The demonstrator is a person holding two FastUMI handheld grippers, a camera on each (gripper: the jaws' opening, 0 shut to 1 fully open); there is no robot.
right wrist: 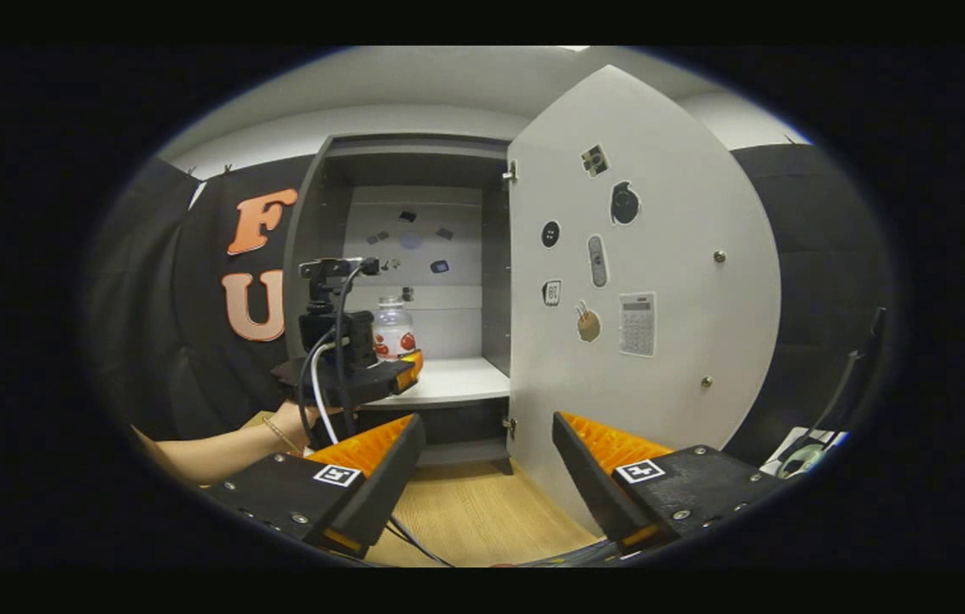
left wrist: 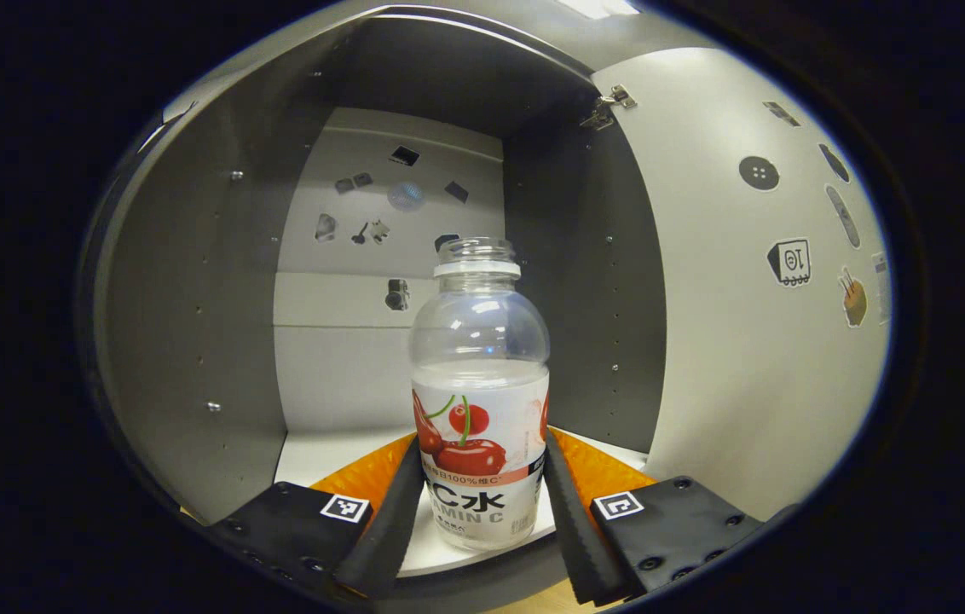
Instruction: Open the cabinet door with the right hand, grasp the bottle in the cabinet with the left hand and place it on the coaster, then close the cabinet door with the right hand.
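Note:
A clear capless bottle point(left wrist: 480, 341) with a cherry label, part full of clear liquid, stands upright on the white shelf point(left wrist: 320, 456) inside the grey cabinet. My left gripper point(left wrist: 480, 443) reaches into the cabinet, and its two fingers lie against the bottle's lower sides with no gap showing. In the right gripper view the left gripper point(right wrist: 401, 362) sits at the shelf's front with the bottle point(right wrist: 393, 328) at its tip, held by a person's hand point(right wrist: 295, 418). My right gripper point(right wrist: 487, 422) hangs open and empty, low in front of the open cabinet door point(right wrist: 661, 256).
The door swings out to the right of the opening, with stickers on its inner face. More stickers dot the cabinet's back wall point(left wrist: 389, 205). A wooden tabletop point(right wrist: 474, 512) runs below the cabinet. Cables point(right wrist: 806, 456) lie at the far right.

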